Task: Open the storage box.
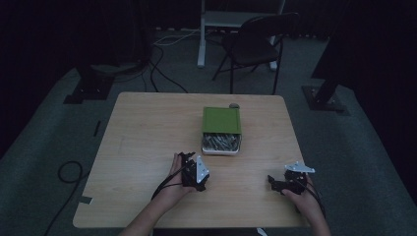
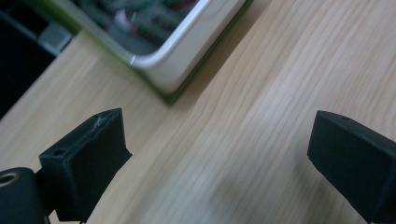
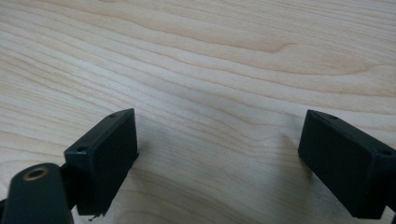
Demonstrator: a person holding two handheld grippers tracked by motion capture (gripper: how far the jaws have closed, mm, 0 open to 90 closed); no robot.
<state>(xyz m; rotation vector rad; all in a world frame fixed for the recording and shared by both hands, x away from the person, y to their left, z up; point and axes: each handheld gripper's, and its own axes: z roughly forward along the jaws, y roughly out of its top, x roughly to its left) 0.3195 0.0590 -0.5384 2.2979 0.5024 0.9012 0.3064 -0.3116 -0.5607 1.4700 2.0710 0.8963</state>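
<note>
High view: box (image 1: 221, 131) lies lengthwise away from both gaping hand-held grippers (image 1: 188, 158)

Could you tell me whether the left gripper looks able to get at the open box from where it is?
Probably yes. The left gripper is open, close to the near end of the box, with bare table between them. The green lid covers only the far part.

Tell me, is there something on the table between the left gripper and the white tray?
Nothing visible. Only bare wood lies between the open left gripper and the near corner of the white tray. The high view shows the same gap.
</note>
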